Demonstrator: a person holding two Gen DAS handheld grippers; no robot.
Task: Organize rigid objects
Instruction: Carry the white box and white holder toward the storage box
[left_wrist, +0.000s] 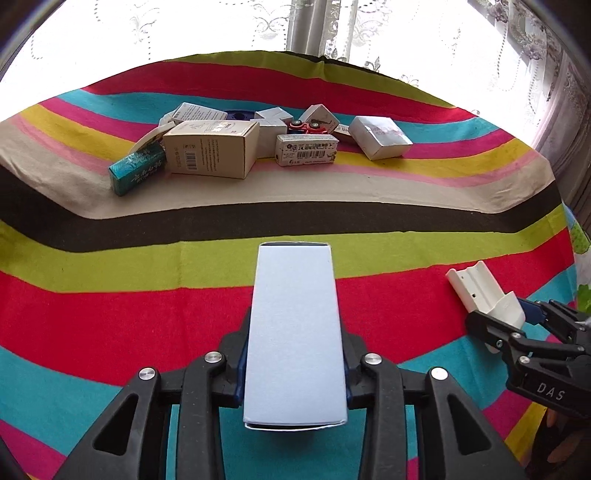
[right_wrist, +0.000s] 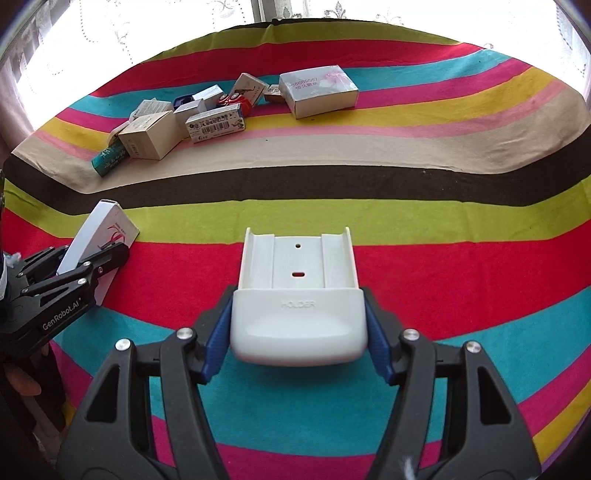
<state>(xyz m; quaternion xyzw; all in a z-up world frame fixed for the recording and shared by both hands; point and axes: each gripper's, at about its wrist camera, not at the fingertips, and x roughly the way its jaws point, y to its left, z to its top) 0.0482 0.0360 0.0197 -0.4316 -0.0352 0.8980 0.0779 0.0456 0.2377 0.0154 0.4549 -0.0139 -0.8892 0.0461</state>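
Between the blue pads of your left claw (left_wrist: 293, 354) sits a tall pale-blue cardboard box (left_wrist: 293, 325), clamped by its long sides and pointing away from you, tilted down toward the striped cloth. No earlier picture bears on it, but the pads press the box on both sides. From the right wrist view the same box (right_wrist: 107, 236) shows a white face with a red mark, held above the red stripe.

Your right claw (right_wrist: 299, 332) grips a white plastic holder (right_wrist: 299, 295), the word HOLDER on its rounded front; the blue pads press its two sides, jaws standing fairly wide. Its open channel with two small holes points forward and down. In the left wrist view this holder (left_wrist: 484, 291) hangs off to the right, well apart from the box.

Both claws angle steeply down over the bench draped in a multicoloured striped cloth (left_wrist: 110, 314).

Farther off, near the far edge by the lace curtain (left_wrist: 369, 29), lies a loose cluster: a beige carton with a barcode (left_wrist: 210, 147), a teal packet (left_wrist: 136, 171), a small white printed box (left_wrist: 306, 149), a red toy (left_wrist: 306, 127) and a silvery-white box (left_wrist: 380, 136).
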